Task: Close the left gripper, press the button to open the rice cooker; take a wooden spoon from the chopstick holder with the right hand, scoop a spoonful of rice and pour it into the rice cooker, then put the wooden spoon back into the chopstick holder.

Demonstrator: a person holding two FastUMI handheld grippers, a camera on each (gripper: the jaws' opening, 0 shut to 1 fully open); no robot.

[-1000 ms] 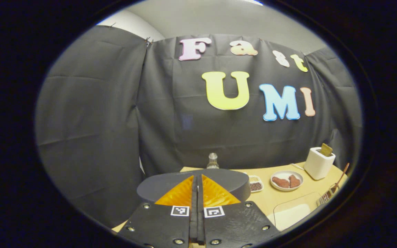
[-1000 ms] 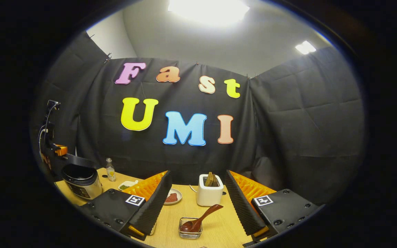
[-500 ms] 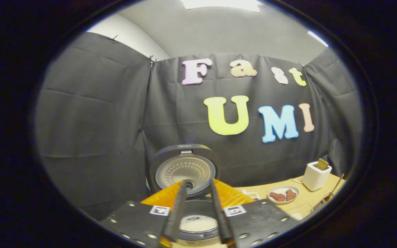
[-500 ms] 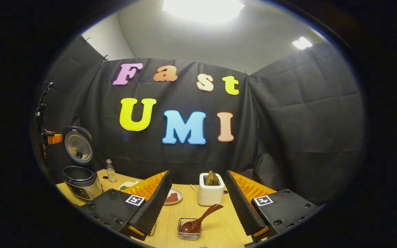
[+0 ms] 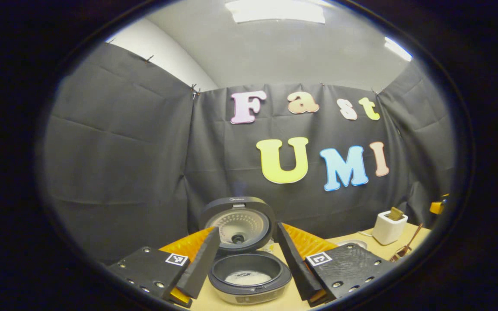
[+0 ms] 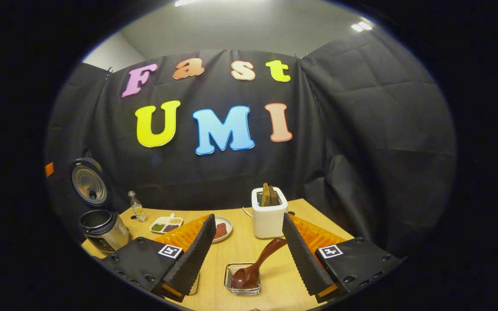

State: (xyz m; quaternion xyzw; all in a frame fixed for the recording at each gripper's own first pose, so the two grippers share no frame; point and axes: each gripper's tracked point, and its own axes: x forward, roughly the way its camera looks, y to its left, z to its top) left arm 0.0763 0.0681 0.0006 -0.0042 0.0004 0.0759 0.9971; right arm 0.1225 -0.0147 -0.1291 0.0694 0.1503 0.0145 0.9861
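Wooden spoon [image 6: 257,263] leans in the wire holder [image 6: 242,280] between the wide-apart right gripper [image 6: 249,255] jaws: clamp its handle squarely; left gripper [image 5: 247,263] also spread.

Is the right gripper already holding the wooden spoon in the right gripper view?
No: the right gripper is open, and the wooden spoon leans in the chopstick holder between its spread fingers, untouched.

spoon [image 6: 255,263] in holder [image 6: 242,278], toaster [image 6: 269,218] behind
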